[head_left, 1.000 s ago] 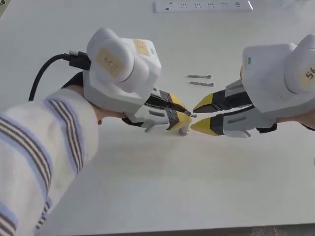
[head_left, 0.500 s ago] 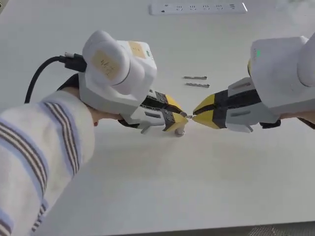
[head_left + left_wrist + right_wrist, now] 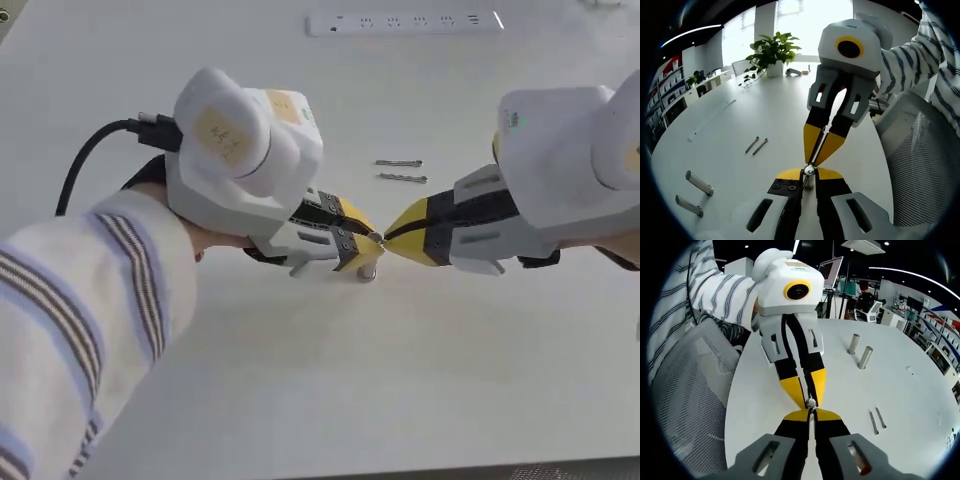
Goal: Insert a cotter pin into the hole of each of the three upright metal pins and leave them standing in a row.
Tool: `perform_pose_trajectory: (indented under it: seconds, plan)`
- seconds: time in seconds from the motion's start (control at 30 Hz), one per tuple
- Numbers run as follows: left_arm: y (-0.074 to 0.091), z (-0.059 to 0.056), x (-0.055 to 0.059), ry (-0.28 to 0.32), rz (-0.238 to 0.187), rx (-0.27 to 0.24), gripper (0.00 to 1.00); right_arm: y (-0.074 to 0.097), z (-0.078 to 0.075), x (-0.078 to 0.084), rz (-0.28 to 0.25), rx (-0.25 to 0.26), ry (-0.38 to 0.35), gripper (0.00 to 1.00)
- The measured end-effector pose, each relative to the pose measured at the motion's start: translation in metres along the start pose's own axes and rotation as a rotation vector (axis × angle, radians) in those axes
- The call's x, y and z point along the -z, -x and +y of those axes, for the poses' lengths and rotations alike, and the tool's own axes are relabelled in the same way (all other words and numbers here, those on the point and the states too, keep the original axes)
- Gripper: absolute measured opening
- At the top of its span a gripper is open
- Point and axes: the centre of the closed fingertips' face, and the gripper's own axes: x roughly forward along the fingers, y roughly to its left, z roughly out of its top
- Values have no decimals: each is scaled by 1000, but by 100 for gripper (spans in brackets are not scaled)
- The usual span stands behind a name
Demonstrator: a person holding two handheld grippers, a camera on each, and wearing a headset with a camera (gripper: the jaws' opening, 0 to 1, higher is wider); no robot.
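Pin one in progress: left fingers clamp it; right fingers, closed, seemingly hold a cotter at its top. Beyond them, two pins and two cotters wait.

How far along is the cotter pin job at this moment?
Nothing finished yet. In hand: left hand-held gripper holds one metal pin upright; right hand-held gripper holds a cotter pin at its top. Left: two bare metal pins standing, two loose cotter pins lying on the table.
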Motion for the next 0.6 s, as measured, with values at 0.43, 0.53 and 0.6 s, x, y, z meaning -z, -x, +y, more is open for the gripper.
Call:
perform_pose_trajectory:
  seconds: [0.43,0.53,0.6]
  plan:
    - [1,3,-1,-23,-7,-24,7,2,0,3,16,13,11,7]
    - [5,5,0,-8,-8,-39,14,4,1,4,23,15,11,7]
    - [10,8,-1,-4,-27,-64,23,4,1,4,21,20,3,8]
